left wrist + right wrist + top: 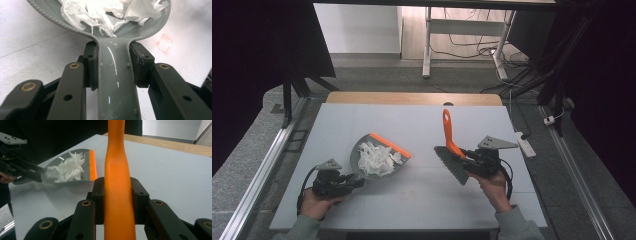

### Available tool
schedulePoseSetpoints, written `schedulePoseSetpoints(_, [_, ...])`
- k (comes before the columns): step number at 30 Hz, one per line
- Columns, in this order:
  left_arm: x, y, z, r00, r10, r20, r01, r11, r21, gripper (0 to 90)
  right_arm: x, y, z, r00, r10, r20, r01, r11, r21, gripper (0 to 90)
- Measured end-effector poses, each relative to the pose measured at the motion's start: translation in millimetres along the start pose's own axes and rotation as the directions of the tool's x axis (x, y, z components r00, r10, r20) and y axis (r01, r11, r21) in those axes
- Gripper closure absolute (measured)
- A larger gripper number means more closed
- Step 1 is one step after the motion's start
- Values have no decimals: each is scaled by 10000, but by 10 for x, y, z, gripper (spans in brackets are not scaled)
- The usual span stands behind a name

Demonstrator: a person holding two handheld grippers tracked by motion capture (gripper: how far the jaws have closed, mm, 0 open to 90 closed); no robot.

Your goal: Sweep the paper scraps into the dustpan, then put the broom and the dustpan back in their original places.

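Grey dustpan point(379, 157) handle being clamped between left gripper point(354, 181) fingers point(90, 65), paper scraps point(105, 12) lying beyond; orange brush point(451, 145) handle being squeezed between right gripper point(466, 154) fingers point(140, 200).

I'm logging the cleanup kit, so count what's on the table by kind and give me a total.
Dustpans: 1, the grey dustpan with an orange lip, held by its handle in the left gripper.
Brushes: 1, the brush with an orange handle, held in the right gripper.
Heaps of shredded white paper: 1, lying in the dustpan.
Total: 3
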State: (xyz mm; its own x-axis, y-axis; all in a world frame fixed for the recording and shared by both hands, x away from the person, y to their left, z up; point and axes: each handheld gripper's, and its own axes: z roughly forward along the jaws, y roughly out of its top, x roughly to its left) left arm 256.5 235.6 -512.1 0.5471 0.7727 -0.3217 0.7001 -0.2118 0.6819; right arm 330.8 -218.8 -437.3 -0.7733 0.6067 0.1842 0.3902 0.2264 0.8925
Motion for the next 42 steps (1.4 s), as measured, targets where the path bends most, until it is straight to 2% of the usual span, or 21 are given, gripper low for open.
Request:
schedulePoseSetpoints(11, [6, -31, -15, 9977, -585, -338, 574, 9978, -330, 615, -81, -113, -135, 9996, 288, -65, -286, 9992, 273, 697])
schedulePoseSetpoints(17, [6, -49, 2, 9934, -939, -660, 909, 9948, -467, 615, -139, -155, -140, 9977, 682, 22, -682, 9966, 467, 697])
schedulePoseSetpoints(23, [-8, -53, 23, 9858, -1284, -1081, 1205, 9898, -763, 615, -174, -206, -148, 9948, 989, 236, -1004, 9924, 716, 697])
schedulePoseSetpoints(27, [8, -71, 44, 9785, -1595, -1307, 1496, 9853, -827, 615, -192, -240, -151, 9936, 1095, 268, -1113, 9906, 797, 696])
schedulePoseSetpoints(30, [-5, -85, 43, 9737, -1698, -1519, 1572, 9833, -915, 615, -200, -261, -158, 9929, 1147, 315, -1170, 9895, 848, 697])
schedulePoseSetpoints(33, [-10, -94, 42, 9661, -1875, -1776, 1705, 9796, -1068, 615, -202, -280, -156, 9926, 1172, 331, -1198, 9887, 903, 697])
schedulePoseSetpoints(42, [57, -104, 83, 9405, -2739, -2012, 2476, 9577, -1465, 615, -245, -335, -133, 9884, 1426, 518, -1479, 9819, 1184, 697])
